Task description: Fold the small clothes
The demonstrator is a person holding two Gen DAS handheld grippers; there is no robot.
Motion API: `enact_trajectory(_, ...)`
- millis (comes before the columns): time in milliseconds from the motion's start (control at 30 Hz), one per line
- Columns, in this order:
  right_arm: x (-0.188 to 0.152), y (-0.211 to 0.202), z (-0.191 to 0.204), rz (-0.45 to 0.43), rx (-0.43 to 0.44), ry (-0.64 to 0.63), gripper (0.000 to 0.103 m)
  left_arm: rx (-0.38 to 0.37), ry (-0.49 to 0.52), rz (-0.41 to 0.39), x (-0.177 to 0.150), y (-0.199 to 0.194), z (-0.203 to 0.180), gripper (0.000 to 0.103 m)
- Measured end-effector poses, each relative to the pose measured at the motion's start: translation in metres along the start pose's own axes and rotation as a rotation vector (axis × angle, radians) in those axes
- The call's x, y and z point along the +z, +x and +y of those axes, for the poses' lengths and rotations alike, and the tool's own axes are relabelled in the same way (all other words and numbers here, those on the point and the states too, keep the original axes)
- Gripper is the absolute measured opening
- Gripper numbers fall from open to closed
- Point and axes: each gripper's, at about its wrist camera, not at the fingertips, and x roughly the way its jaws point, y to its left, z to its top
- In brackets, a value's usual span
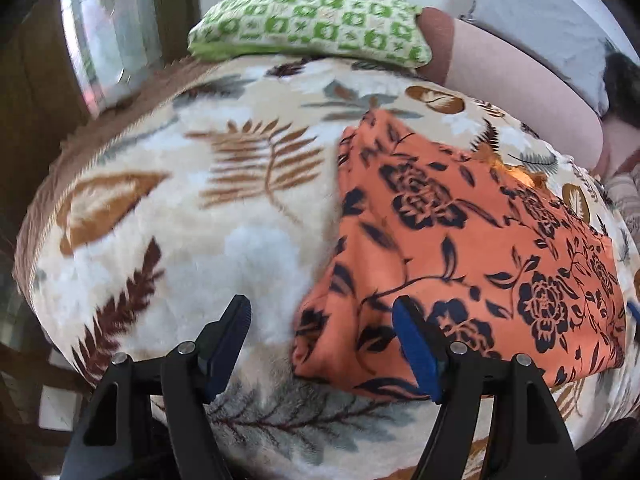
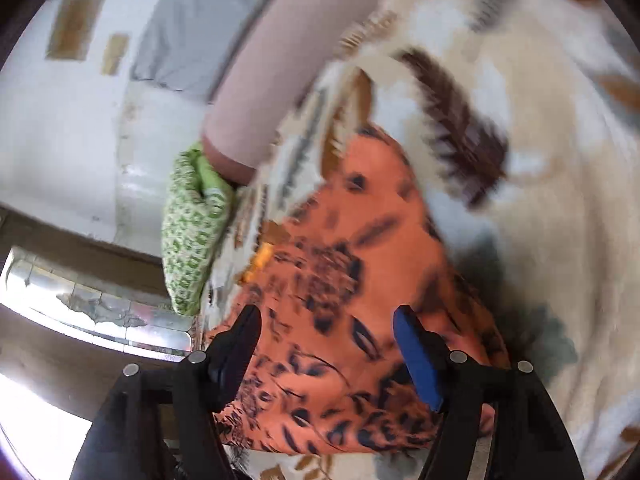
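Observation:
An orange garment with a dark navy flower print (image 1: 460,248) lies folded flat on a cream leaf-patterned blanket (image 1: 224,208). My left gripper (image 1: 322,320) is open above the garment's near left corner, with one finger over the blanket and one over the cloth. In the right wrist view the same garment (image 2: 352,296) fills the middle, blurred by motion. My right gripper (image 2: 326,332) is open just above it and holds nothing. The right gripper's blue pad peeks in at the far right of the left wrist view (image 1: 634,312).
A green-and-white patterned cushion (image 1: 316,20) lies at the far edge of the blanket, also in the right wrist view (image 2: 192,232). A pink bolster (image 1: 512,80) and a grey pillow (image 1: 552,20) lie behind. A window (image 1: 100,40) is at the left.

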Motion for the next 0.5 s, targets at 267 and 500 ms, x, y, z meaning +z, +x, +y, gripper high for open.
enact_trajectory(267,0.073,0.089,-0.031,0.101,0.02,0.135,0.075,-0.054,0.086,-0.019,0.0,-0.004,-0.034,0.075)
enact_trajectory(500,0.079,0.064,-0.026,0.066,0.11,0.131,0.075,-0.033,0.12,0.015,-0.004,0.009,-0.041,0.075)
